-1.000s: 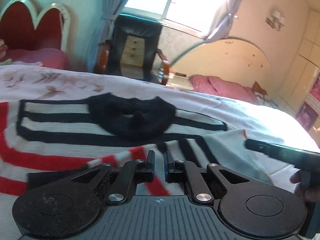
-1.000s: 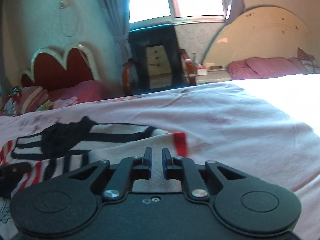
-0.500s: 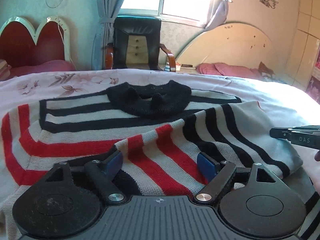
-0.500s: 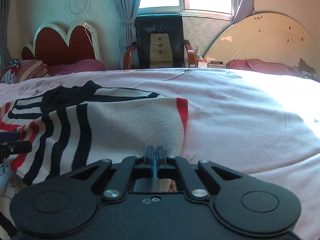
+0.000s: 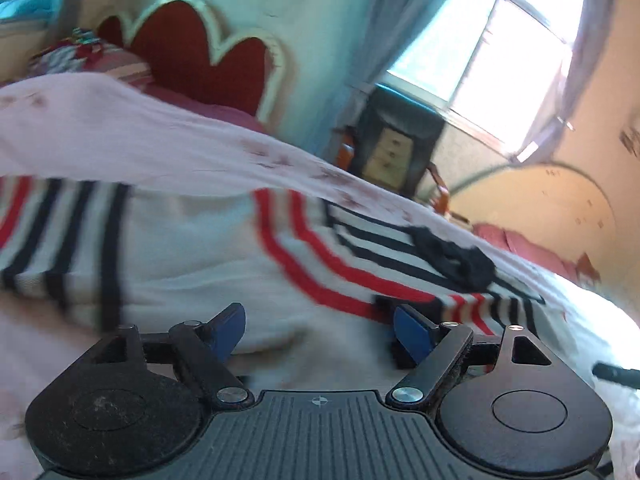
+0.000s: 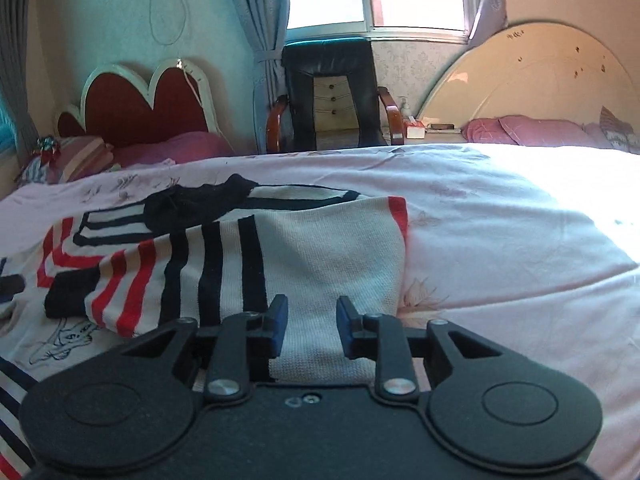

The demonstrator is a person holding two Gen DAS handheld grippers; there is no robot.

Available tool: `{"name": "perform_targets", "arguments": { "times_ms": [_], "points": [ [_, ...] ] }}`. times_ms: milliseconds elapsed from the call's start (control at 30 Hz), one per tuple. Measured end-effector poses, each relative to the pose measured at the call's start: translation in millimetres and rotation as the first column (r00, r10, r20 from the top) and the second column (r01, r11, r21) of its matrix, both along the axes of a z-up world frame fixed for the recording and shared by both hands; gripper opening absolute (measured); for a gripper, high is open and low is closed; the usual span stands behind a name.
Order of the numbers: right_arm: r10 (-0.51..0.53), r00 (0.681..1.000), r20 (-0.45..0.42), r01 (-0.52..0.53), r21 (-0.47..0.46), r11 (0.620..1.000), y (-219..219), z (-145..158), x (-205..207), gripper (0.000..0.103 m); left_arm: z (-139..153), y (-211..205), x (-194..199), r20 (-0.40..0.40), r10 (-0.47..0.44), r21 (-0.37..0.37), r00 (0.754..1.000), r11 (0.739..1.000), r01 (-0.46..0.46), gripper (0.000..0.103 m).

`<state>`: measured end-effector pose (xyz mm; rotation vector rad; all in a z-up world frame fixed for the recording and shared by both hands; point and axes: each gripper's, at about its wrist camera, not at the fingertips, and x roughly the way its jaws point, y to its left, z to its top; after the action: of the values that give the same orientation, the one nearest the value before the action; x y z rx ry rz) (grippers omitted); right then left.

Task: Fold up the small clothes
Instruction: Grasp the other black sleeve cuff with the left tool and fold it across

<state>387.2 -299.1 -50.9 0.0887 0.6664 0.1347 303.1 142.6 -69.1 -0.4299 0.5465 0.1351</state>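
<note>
A knit sweater [image 6: 320,256] in white with red and black stripes and a black collar [image 6: 192,204] lies flat on the pink bedsheet [image 6: 500,240]. Its right sleeve is folded across the body, black cuff [image 6: 66,296] to the left. My right gripper [image 6: 312,328] hovers low over the sweater's near edge. Its jaws are opening, the white knit lies under the gap, and the pads do not press it. In the blurred, tilted left wrist view my left gripper [image 5: 320,330] stands wide open over the sweater [image 5: 200,264], holding nothing, with the other sleeve's striped end [image 5: 60,256] stretched out left.
A black armchair [image 6: 332,96] stands beyond the bed under the window. A red heart-shaped headboard [image 6: 144,108] is at the back left, and a cream round headboard [image 6: 540,76] with pink pillows [image 6: 532,132] at the back right. The right gripper's tip [image 5: 616,374] shows in the left wrist view.
My left gripper opened, left the sleeve lying across the sweater, then swung left and rolled. My right gripper shut at the sweater's near edge and has since parted its jaws.
</note>
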Motion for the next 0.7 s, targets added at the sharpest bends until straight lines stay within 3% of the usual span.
{"name": "perform_targets", "arguments": {
  "times_ms": [33,67,100,167,267,367,433,533,567,600,700],
  "points": [
    [-0.020,1.000,-0.011,0.020,0.036,0.999,-5,1,-3,0.023,-5,25,-13,0.000,0.075,-0.021,0.997,0.997,-0.075,0.077],
    [-0.034,0.999,-0.019,0.035,0.065,0.997,-9,1,-5,0.022,-11,47,-24,-0.008,0.132,-0.051,0.991,0.990,-0.132,0.061],
    [-0.046,0.999,-0.025,0.048,0.091,0.995,-11,1,-7,0.022,-19,73,-35,-0.026,0.195,-0.105,0.980,0.975,-0.197,0.052],
    [-0.058,0.998,-0.036,0.062,0.119,0.991,-12,0,-9,0.022,-34,117,-56,-0.030,0.316,-0.211,0.948,0.925,-0.315,0.052],
    [-0.043,0.998,-0.050,0.050,0.129,0.990,-2,0,-11,0.022,-46,164,-77,-0.004,0.440,-0.295,0.898,0.858,-0.422,0.051],
    [-0.017,0.999,-0.051,0.023,0.124,0.992,10,3,-10,0.022,-59,199,-88,0.013,0.535,-0.402,0.845,0.776,-0.486,0.051],
    [-0.006,0.999,-0.046,0.012,0.124,0.992,16,6,-9,0.023,-64,214,-84,0.022,0.556,-0.438,0.831,0.752,-0.492,0.051],
    [-0.010,0.999,-0.046,0.017,0.137,0.990,19,8,-3,0.023,-69,226,-75,0.028,0.553,-0.450,0.833,0.751,-0.484,0.047],
    [-0.022,0.999,-0.046,0.028,0.143,0.989,18,7,-1,0.023,-67,229,-72,0.018,0.546,-0.435,0.837,0.758,-0.485,0.030],
    [-0.042,0.998,-0.046,0.048,0.144,0.988,16,6,2,0.022,-67,230,-67,-0.004,0.538,-0.406,0.843,0.770,-0.493,0.005],
    [-0.129,0.988,-0.083,0.139,0.128,0.982,8,-1,15,0.018,-56,220,-58,0.047,0.490,-0.345,0.871,0.826,-0.446,0.005]
  ]
}}
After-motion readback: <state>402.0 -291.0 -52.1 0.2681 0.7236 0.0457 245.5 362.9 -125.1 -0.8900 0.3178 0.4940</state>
